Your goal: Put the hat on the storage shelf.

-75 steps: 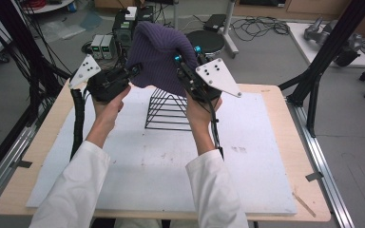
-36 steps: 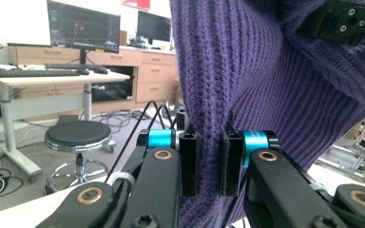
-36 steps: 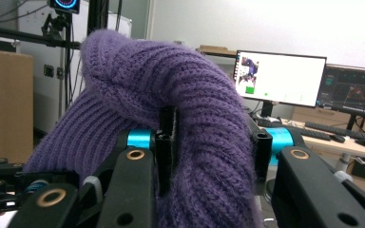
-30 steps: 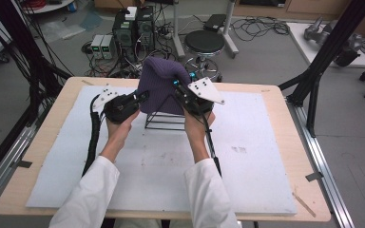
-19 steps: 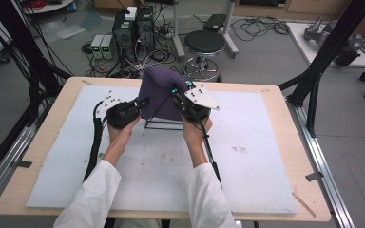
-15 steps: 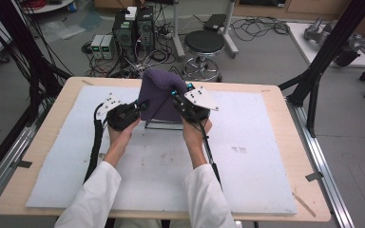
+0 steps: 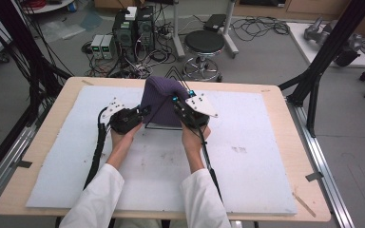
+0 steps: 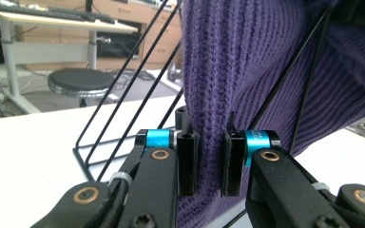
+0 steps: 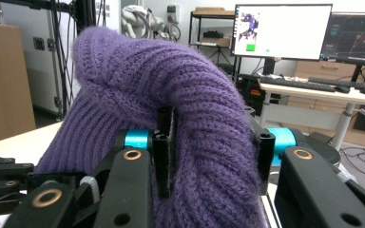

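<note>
Tabletop point(image 7: 266, 156) carried a white mat point(image 7: 247, 180). On the mat near the far edge stood a black wire rack point(image 8: 123, 95), with a purple knit hat point(image 7: 161, 97) draped over it. Left gripper point(image 7: 132, 118) fingers point(image 8: 188, 164) were nearly shut, pinching a fold of the hat's rim. Right gripper point(image 7: 183, 110) fingers point(image 9: 164, 156) clamped a thick roll of the same rim; they had just opened slightly.

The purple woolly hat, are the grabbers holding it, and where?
Yes. Both hold the purple knitted hat by its lower edge: the left gripper pinches a flat fold, the right gripper a thick rolled bunch, over the black wire rack.
</note>
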